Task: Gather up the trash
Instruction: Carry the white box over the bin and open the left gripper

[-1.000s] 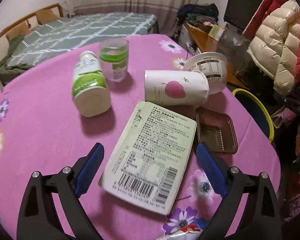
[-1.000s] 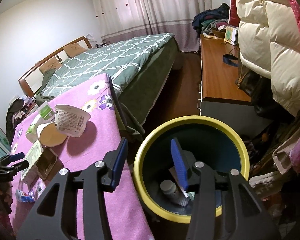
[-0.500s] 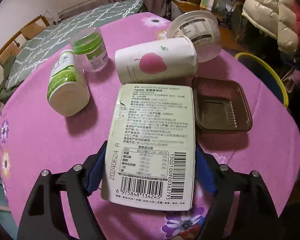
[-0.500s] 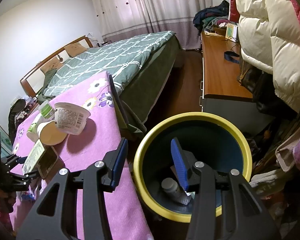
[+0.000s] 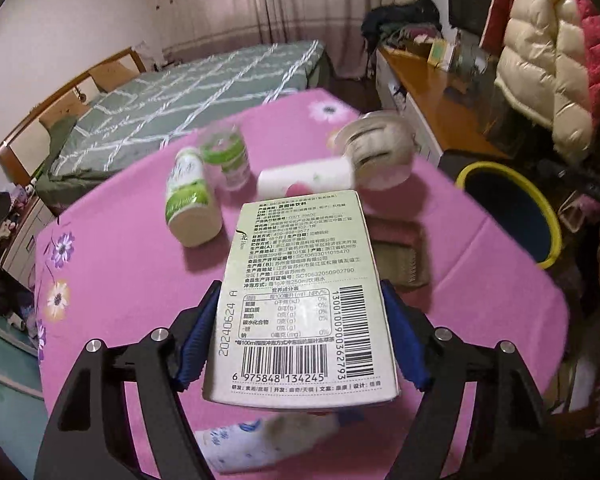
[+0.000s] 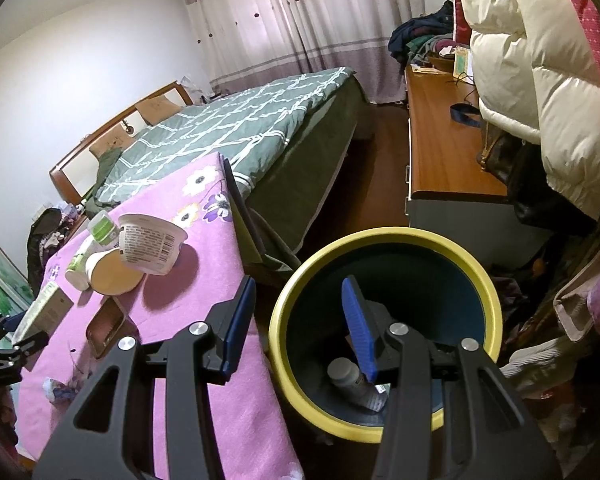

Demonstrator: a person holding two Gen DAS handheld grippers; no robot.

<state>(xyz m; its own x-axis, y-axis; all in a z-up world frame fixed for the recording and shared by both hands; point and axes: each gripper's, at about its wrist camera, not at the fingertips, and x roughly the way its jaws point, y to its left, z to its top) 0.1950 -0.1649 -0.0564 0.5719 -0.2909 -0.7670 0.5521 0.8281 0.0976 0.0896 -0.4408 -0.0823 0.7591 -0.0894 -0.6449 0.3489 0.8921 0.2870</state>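
Note:
A flat pale-green carton [image 5: 304, 292] with a barcode is lifted off the pink flowered tablecloth [image 5: 120, 280]. My left gripper [image 5: 300, 286] is still closing, and its blue pads press on the carton's two long sides. The yellow-rimmed dark bin [image 5: 550, 220] stands beside the table at the right. In the right wrist view my right gripper [image 6: 300, 284] hovers open over the bin's rim [image 6: 380, 236] with nothing between its fingers. A grey-capped bottle [image 6: 352, 380] lies in the bin. The carton [image 6: 46, 312] and left gripper [image 6: 4, 348] show far left.
On the table lie a green-labelled bottle [image 5: 190, 200], a clear cup [image 5: 226, 156], a white paper cup with a pink fruit [image 5: 304, 180], a white tub [image 5: 376, 148], a brown tray [image 5: 400, 256] and a wrapper [image 5: 260, 444]. A bed, a wooden desk and hanging coats stand around.
My left gripper closed onto the carton, which lay flat on the cloth, and raised it off the table. The right gripper stayed over the bin.

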